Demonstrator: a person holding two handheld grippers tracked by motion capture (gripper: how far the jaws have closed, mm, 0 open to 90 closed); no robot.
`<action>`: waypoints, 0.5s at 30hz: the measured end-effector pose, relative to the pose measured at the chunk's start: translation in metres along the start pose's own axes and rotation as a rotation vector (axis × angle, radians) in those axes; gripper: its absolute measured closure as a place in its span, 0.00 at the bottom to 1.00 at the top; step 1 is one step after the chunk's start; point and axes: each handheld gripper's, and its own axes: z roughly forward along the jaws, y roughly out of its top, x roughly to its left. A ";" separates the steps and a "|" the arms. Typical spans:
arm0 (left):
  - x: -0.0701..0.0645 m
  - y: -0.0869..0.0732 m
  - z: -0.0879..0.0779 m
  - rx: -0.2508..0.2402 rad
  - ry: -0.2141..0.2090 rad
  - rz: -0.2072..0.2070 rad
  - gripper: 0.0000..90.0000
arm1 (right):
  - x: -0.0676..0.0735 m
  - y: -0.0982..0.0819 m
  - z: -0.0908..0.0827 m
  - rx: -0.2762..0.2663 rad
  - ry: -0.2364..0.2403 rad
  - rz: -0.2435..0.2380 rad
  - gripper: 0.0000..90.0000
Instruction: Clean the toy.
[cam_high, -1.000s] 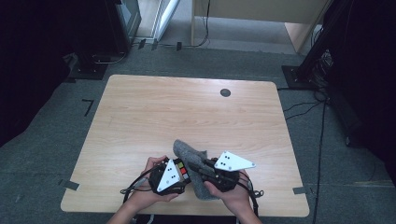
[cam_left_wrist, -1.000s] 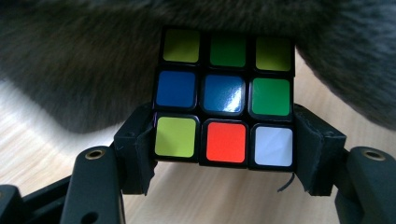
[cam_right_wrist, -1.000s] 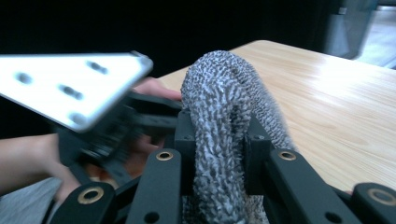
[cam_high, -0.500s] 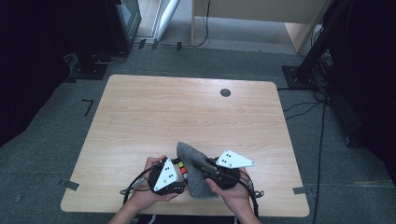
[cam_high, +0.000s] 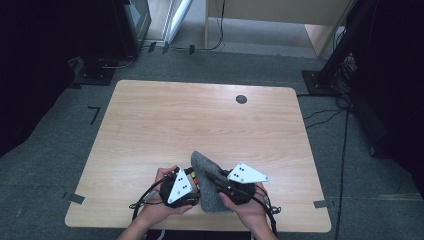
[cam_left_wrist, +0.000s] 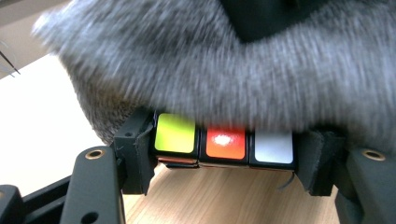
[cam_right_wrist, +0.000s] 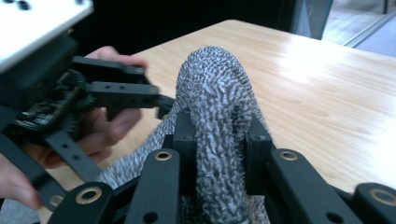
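Puzzle cube: rigid, slick-faced, light; clamped by its side faces in the left tongs, near the table's 6 o'clock edge. Grey fleece cloth: soft, limp, pinched on a bunched fold by the right tongs, draped at 12 o'clock over the cube. Judged best gripped on folds.

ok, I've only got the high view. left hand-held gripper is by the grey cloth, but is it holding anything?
Observer: Yes. The left hand-held gripper is shut on a puzzle cube; its facing row reads green, orange, white.
Operator: And the cloth?
Observer: The grey cloth drapes over the cube's top.
Operator: Right one?
Observer: The right hand-held gripper pinches a rolled fold of that cloth between its jaws, above the table.
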 end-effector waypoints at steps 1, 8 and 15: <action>0.001 0.000 -0.001 -0.006 -0.005 -0.003 0.38 | 0.003 0.000 0.000 -0.003 -0.010 -0.025 0.81; 0.005 0.001 -0.006 -0.019 0.005 -0.013 0.38 | 0.000 0.004 -0.002 -0.012 -0.030 -0.011 0.81; 0.005 0.001 -0.007 -0.006 0.027 0.001 0.38 | 0.004 0.005 -0.001 -0.002 -0.061 -0.048 0.81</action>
